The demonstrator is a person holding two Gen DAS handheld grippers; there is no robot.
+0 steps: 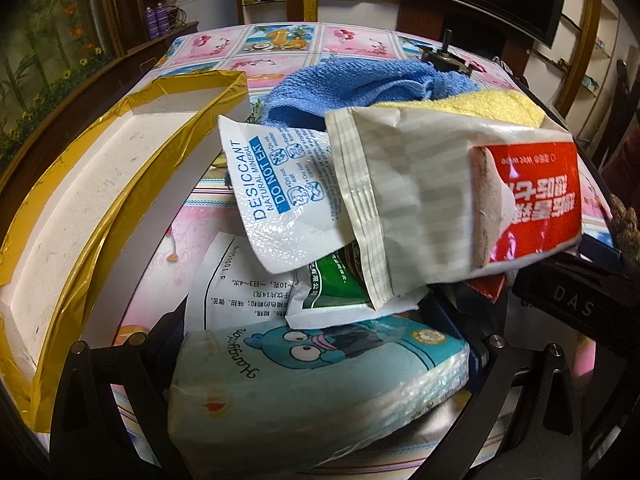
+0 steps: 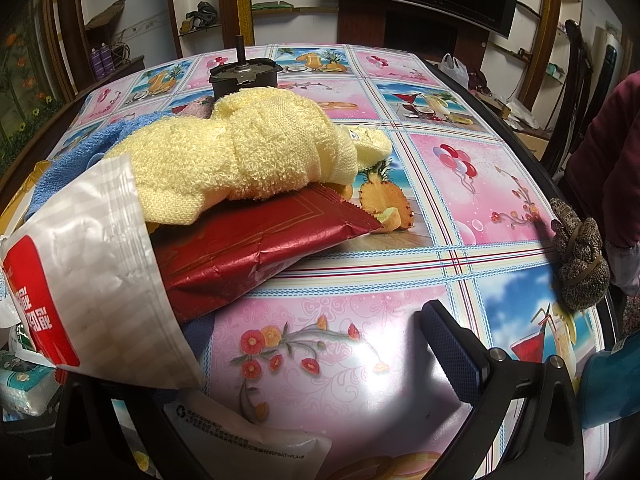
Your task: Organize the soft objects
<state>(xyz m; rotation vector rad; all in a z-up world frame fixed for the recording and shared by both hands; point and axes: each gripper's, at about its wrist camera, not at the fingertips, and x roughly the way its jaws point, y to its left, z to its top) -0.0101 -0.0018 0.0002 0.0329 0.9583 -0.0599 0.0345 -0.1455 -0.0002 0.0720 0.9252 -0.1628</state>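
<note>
At the bottom of the left view, my left gripper held the tissue pack; I judged it should go gently into the box at left. My right gripper stood wide beside the white pouch.

The tissue pack hides the left tongs' tips, grip unclear.

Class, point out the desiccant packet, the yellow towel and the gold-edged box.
desiccant packet [image 1: 276,196], left wrist view, on its printed face.
yellow towel [image 2: 256,148], right wrist view, on its bunched middle.
gold-edged box [image 1: 188,120], left wrist view, on its gold rim.
</note>
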